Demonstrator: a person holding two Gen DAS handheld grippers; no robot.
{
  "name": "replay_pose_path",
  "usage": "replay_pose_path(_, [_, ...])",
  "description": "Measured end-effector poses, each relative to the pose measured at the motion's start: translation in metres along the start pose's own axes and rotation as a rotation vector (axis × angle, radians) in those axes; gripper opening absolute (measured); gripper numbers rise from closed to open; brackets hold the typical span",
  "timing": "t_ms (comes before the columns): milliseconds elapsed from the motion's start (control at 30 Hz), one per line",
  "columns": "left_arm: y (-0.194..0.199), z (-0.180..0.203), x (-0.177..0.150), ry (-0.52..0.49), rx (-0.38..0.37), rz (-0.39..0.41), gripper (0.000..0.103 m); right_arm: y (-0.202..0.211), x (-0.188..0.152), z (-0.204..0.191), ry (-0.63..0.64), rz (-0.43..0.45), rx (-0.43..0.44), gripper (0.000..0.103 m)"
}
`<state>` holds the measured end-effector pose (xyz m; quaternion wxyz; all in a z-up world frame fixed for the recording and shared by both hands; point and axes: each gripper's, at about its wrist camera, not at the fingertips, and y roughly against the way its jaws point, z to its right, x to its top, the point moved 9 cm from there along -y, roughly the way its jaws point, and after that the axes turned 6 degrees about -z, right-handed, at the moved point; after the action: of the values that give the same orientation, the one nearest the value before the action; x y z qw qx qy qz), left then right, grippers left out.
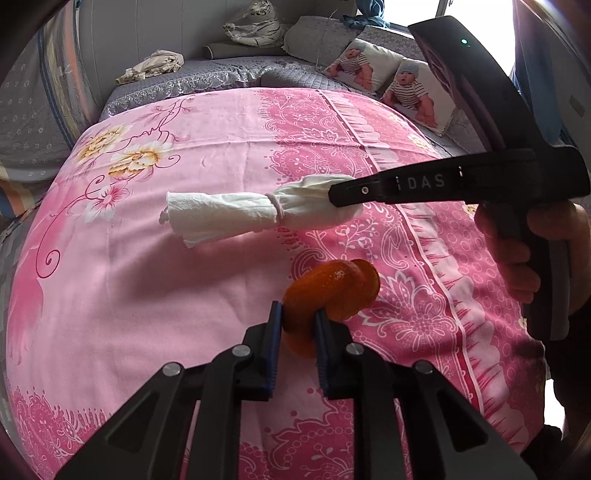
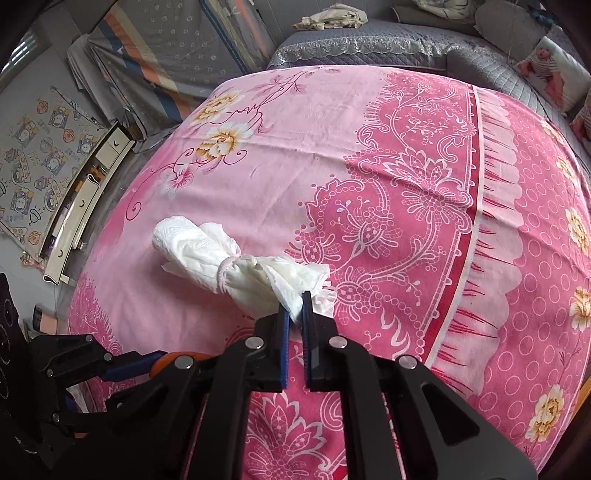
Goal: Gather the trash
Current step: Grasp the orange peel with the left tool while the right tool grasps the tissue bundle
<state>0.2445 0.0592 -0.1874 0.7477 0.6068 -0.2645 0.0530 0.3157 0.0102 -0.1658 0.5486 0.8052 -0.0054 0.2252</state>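
Nearest in the left wrist view, the left hand-held gripper is clamped on a piece of orange peel, its blue pads pressing both sides of the curled peel just above a pink floral bedsheet. In the right wrist view, the right hand-held gripper is pinched tight on the crumpled end of a white tissue bundle — a rolled wad of paper cinched round its middle by a pale hair tie. The bundle sticks out to the left of the gripper over the sheet. From the left wrist view the same bundle sits beyond the peel, and a person's hand grips the black handle of the right tool at the frame's right edge. Farther back the bed carries a grey quilted cover, two cushions printed with baby photos, a heap of beige cloth and — at the far wall — a striped plush tiger.
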Motion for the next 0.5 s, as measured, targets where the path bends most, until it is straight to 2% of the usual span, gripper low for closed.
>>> replay_pose_path(500, [0.037,0.049,0.0,-0.073,-0.023,0.06,0.013,0.046,-0.009,0.035,-0.051,0.076,-0.011,0.005])
